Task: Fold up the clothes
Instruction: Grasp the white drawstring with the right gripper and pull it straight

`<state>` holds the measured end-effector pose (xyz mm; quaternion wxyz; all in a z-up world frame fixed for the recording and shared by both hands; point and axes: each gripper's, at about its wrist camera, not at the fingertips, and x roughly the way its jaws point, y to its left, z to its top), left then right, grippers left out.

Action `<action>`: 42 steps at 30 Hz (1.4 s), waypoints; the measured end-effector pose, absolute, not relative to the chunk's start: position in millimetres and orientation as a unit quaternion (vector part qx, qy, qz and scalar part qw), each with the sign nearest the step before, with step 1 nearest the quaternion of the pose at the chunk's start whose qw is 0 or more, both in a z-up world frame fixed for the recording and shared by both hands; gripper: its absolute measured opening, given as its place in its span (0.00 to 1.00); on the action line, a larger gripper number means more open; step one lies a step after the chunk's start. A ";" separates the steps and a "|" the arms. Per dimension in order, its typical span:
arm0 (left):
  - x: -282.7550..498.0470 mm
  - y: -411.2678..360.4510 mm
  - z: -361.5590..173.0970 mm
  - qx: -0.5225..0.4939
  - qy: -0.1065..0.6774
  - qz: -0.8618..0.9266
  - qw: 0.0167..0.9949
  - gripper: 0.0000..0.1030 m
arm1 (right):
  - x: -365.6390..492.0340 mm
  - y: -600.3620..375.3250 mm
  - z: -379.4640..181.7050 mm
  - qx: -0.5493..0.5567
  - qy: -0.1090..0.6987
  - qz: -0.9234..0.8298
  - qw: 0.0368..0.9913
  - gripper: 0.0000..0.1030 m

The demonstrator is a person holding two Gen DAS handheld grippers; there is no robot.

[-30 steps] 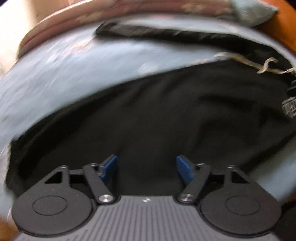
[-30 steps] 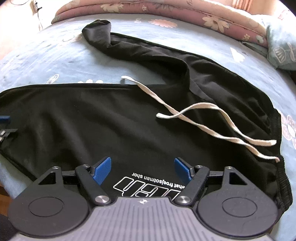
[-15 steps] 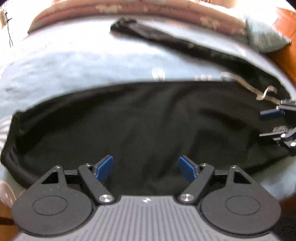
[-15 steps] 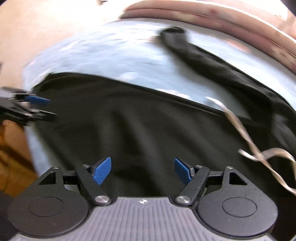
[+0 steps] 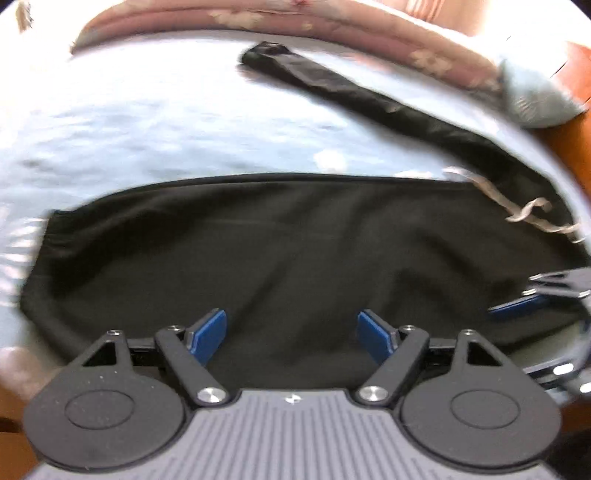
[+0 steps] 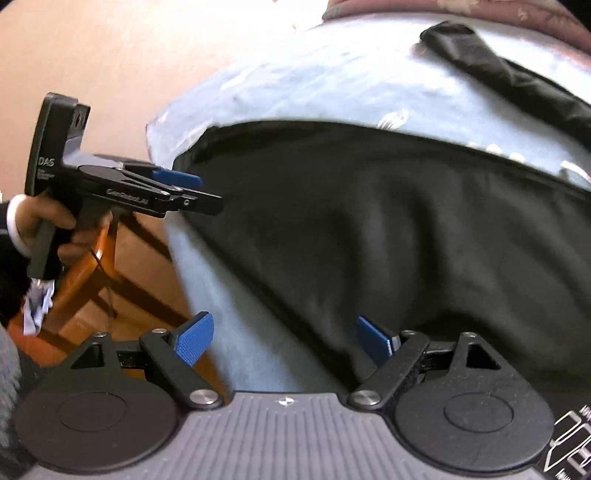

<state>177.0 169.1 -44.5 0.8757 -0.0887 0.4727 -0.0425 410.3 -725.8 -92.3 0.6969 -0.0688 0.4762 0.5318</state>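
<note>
Black trousers lie spread on a light blue bed sheet, one leg stretching to the far side, a white drawstring at the right. My left gripper hovers open over the near leg with nothing between its blue pads. My right gripper hangs over the trousers' near edge, its jaws opening, nothing gripped. The right wrist view shows the left gripper from the side, held by a hand near the leg's end. The right gripper's fingers show at the left view's right edge.
A pink floral quilt runs along the far side of the bed. A grey-green pillow lies at the far right. Beyond the bed's left edge are a wooden frame and a beige floor.
The right wrist view swung left from the drawstring and waistband to the leg's end and bed edge, and its jaws widened. The left view rose slightly and rolled, showing more of the leg.
</note>
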 end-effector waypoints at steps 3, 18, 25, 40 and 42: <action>177.3 159.3 -60.4 -0.089 0.499 -0.053 0.861 0.77 | 415.1 -724.7 -95.6 -0.057 0.487 0.525 0.696 0.86; 203.0 140.0 -54.3 -0.056 0.485 -0.085 0.868 0.77 | 439.6 -746.8 -92.2 -0.024 0.502 0.453 0.736 0.96; 232.1 142.6 -48.7 -0.028 0.480 -0.113 0.870 0.77 | 426.7 -782.5 -88.0 0.007 0.520 0.370 0.770 0.97; 291.0 74.4 -44.0 0.028 0.463 -0.286 0.839 0.77 | 413.8 -866.5 -56.3 -0.062 0.442 0.089 0.890 0.40; 293.6 71.1 -44.3 0.032 0.463 -0.298 0.834 0.77 | 416.9 -858.6 -60.0 -0.116 0.431 0.077 0.891 0.35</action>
